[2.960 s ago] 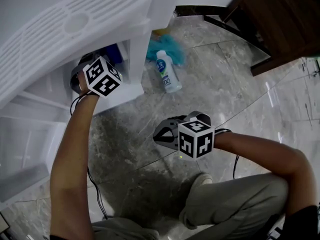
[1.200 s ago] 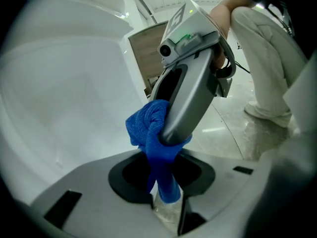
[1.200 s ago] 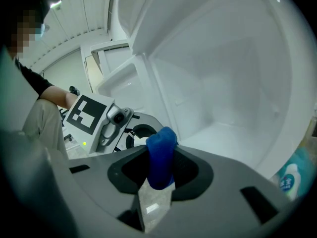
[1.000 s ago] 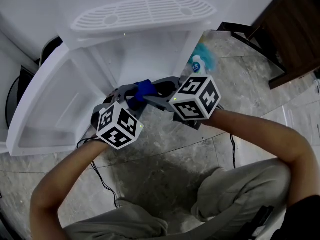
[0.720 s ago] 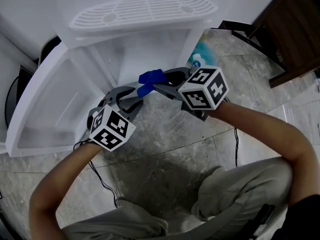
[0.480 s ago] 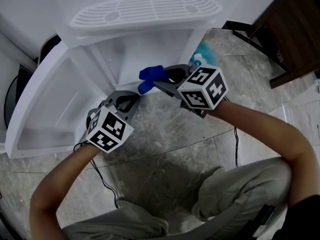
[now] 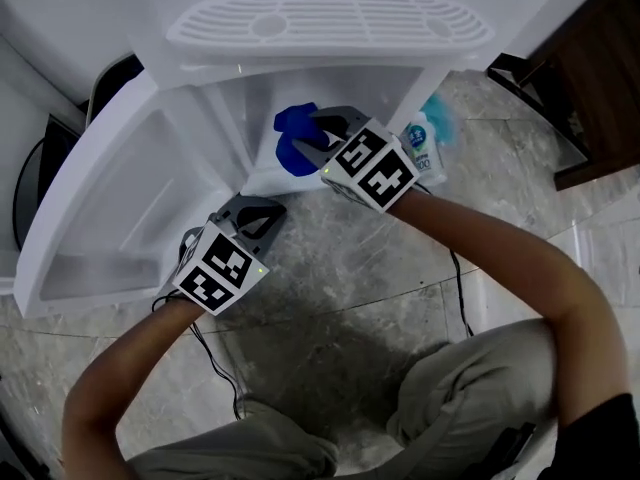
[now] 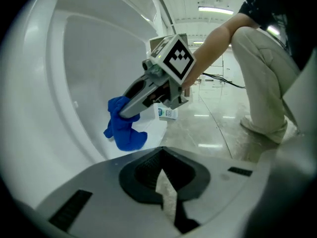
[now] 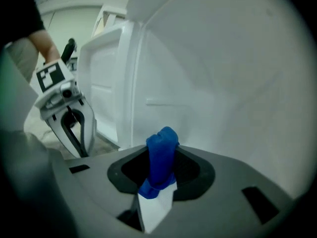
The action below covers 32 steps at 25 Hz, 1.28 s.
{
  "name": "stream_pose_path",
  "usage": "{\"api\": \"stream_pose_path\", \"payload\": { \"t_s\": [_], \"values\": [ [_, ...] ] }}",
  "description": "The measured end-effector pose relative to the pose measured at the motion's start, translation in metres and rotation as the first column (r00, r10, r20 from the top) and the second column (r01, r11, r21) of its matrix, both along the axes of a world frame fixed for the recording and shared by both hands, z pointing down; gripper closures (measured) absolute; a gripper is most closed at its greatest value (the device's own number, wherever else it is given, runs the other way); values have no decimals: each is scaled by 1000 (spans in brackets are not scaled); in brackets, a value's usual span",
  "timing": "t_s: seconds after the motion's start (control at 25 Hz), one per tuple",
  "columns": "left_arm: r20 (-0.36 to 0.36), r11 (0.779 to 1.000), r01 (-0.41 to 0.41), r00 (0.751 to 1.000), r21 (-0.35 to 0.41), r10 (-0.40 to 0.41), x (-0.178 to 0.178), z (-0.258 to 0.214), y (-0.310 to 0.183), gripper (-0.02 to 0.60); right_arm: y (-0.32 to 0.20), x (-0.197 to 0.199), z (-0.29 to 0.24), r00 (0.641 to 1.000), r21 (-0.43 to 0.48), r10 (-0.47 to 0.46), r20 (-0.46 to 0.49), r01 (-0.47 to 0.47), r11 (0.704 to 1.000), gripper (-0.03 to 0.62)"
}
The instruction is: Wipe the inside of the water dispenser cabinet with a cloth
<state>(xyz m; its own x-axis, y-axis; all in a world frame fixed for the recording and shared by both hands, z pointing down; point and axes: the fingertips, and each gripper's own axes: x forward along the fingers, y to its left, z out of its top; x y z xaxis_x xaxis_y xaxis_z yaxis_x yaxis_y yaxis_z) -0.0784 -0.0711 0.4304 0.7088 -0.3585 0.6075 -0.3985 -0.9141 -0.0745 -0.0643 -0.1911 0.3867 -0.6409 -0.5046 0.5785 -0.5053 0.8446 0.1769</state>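
Above the marble floor (image 7: 330,298), wiping the cabinet (image 7: 225,118) seems just starting: right gripper (image 7: 303,146), fingers clenched on the cloth (image 7: 290,126), reaches inside at 12 o'clock; left gripper (image 7: 258,211) fingers clenched, empty.

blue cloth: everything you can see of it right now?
The cloth is a deep-blue, soft-looking rag, bunched into a crumpled wad. The right gripper is shut on it, pinching its upper part so the rest hangs below the tips. It is held just inside the white cabinet, close to its inner wall; whether it touches that wall cannot be told. Nothing else touches it.
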Motion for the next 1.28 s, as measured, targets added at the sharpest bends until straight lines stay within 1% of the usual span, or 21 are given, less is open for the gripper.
{"api": "stream_pose_path", "payload": {
  "t_s": [0.08,0.12,0.24,0.32,0.4,0.52,0.64,0.72,0.8,0.96,1.12,1.2,1.28],
  "values": [
    [4,1000,6,1000,-22,-6,-5,5,3,574,-12,-12,16,990,73,-55,-126,65,995,497],
    [6,1000,10,1000,-28,-9,-7,6,3,574,-17,-21,22,982,98,-80,-171,98,990,497],
    [0,999,26,1000,-34,-26,-14,2,4,574,-27,-54,37,955,133,-165,-248,202,970,497],
    [-1,998,44,999,-36,-44,-20,-2,2,574,-35,-68,47,936,135,-196,-292,243,960,497],
    [-3,996,67,998,-50,-67,-28,-3,3,574,-47,-72,60,921,132,-204,-331,259,957,496],
    [1,994,83,997,-64,-83,-38,0,8,574,-70,-70,76,890,155,-214,-403,297,942,496],
    [10,994,88,996,-71,-88,-41,5,10,574,-87,-72,80,875,156,-217,-433,310,938,496],
    [10,993,91,996,-77,-90,-39,9,9,574,-87,-73,80,868,153,-227,-441,321,935,496],
    [2,993,88,996,-81,-88,-34,9,6,574,-79,-73,80,866,149,-244,-437,337,929,496],
    [-2,994,83,997,-76,-83,-29,10,0,574,-53,-72,83,852,157,-282,-441,383,910,496],
    [-4,990,113,994,-90,-114,-35,12,-6,574,-56,-74,86,832,173,-287,-474,408,896,496],
    [-5,989,116,993,-95,-117,-35,12,-3,574,-64,-73,89,833,172,-281,-477,402,900,496],
    [2,989,114,993,-96,-114,-37,12,-1,574,-77,-73,90,842,163,-263,-472,376,912,496]
  ]
}}
